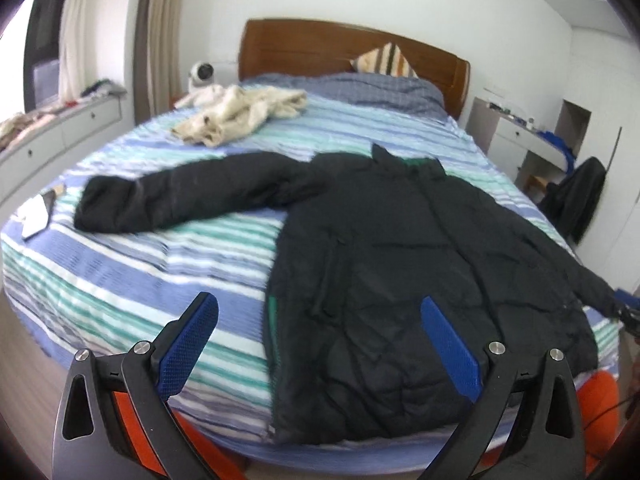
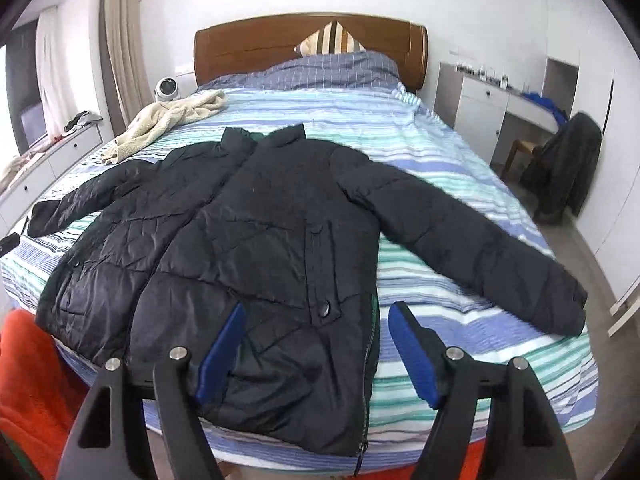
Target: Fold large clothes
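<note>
A black quilted puffer jacket (image 1: 400,280) lies flat, front up, on the striped bed (image 1: 160,264), collar toward the headboard and both sleeves spread out sideways. It also shows in the right wrist view (image 2: 248,240). My left gripper (image 1: 316,316) is open and empty, above the jacket's lower left hem near the foot of the bed. My right gripper (image 2: 316,324) is open and empty, above the jacket's lower right hem and zipper edge.
A cream fleece garment (image 1: 240,114) lies at the bed's far left. A striped pillow (image 2: 332,42) leans on the wooden headboard (image 2: 256,48). A drawer unit (image 1: 60,136) stands left; a desk (image 2: 500,100) and a chair with dark clothing (image 2: 568,160) right. Orange fabric (image 2: 32,384) hangs at the foot.
</note>
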### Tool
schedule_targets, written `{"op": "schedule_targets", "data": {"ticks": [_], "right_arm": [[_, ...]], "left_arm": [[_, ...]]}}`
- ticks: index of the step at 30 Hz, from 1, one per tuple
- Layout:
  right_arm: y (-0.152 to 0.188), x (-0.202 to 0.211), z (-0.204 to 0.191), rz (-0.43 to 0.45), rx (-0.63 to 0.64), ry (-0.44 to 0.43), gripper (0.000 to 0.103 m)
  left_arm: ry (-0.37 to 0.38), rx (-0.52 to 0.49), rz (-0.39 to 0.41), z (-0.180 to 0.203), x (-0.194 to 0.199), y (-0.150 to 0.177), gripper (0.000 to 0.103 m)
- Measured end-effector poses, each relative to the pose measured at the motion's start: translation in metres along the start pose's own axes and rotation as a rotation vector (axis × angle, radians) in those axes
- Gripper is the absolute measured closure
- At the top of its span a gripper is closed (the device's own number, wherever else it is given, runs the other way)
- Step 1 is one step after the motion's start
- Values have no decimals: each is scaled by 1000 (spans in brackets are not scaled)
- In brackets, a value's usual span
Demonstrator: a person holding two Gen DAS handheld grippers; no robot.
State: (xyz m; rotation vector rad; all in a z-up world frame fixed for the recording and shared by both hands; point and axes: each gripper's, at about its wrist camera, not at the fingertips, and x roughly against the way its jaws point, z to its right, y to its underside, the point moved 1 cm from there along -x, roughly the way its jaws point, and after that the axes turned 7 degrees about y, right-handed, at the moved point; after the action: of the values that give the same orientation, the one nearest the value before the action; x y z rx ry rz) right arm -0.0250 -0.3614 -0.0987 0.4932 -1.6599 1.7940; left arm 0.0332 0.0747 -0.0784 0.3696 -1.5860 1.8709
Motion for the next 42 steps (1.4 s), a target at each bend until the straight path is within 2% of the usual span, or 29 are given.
{"op": "schedule_targets", "data": {"ticks": [2,6,10,13,15,22,31,42], "right_arm": [[-2,5,-5,40,37,35,27],[-4,6,-12,63,77,66,27],[-4,4,-11,60,69,76,27],[-4,4,-7,58,59,87,27],[-3,2,-6,52,60,92,21],[-1,-2,-8,30,64,80,21],[-1,-5,-14,17,81,100,19],[1,-9,-12,-2,80,95,19]], "left_arm": [[22,-10,-51,7,-5,3,2],[10,-44,-85,18,-9,5,2],[-7,-93,-73,30,-7,1,1],[18,-114,-75,34,-6,-3,1],[21,-118,-64,36,-4,-6,1],[21,-110,-31,40,4,-14,1],[-36,-172,5,47,12,-20,1],[-51,-191,-1,51,5,-21,1]]}}
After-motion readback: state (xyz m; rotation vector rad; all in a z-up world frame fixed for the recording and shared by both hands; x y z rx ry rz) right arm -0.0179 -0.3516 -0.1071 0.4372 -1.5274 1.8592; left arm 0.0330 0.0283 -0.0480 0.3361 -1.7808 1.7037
